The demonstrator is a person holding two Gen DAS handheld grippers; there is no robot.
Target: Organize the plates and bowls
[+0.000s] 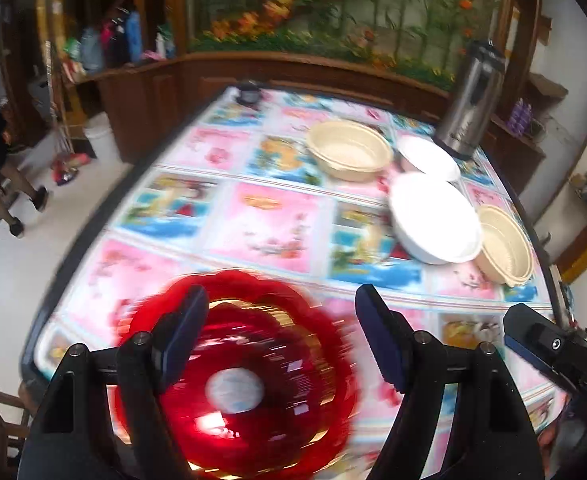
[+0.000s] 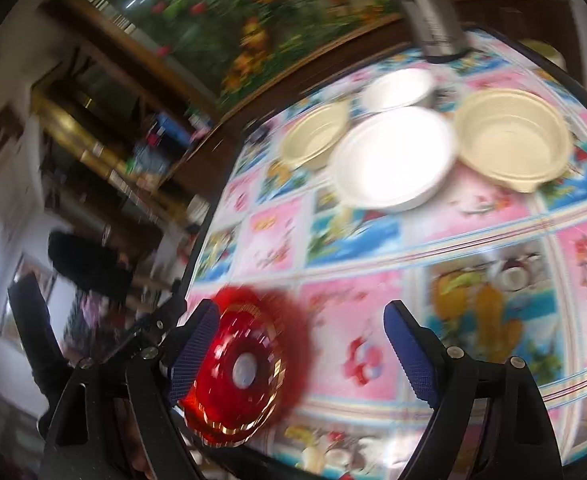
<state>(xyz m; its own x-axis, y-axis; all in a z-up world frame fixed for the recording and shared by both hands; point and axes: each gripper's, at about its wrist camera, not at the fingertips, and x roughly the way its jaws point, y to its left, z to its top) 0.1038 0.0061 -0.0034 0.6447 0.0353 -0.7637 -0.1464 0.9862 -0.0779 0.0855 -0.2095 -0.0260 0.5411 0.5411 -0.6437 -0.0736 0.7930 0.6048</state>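
Left gripper: fingers spread wide, holding nothing.
Right gripper: fingers spread wide, holding nothing.
Table: picture cloth on top.
Red plate: on the table's near corner, blurry.
White and tan bowls: far side, close together.

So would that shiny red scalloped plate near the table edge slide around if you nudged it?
Probably. The shiny red scalloped plate looks like thin glossy plastic, so likely light. The glossy patterned tablecloth looks smooth, so it may skate rather than tip; it sits low and wide.
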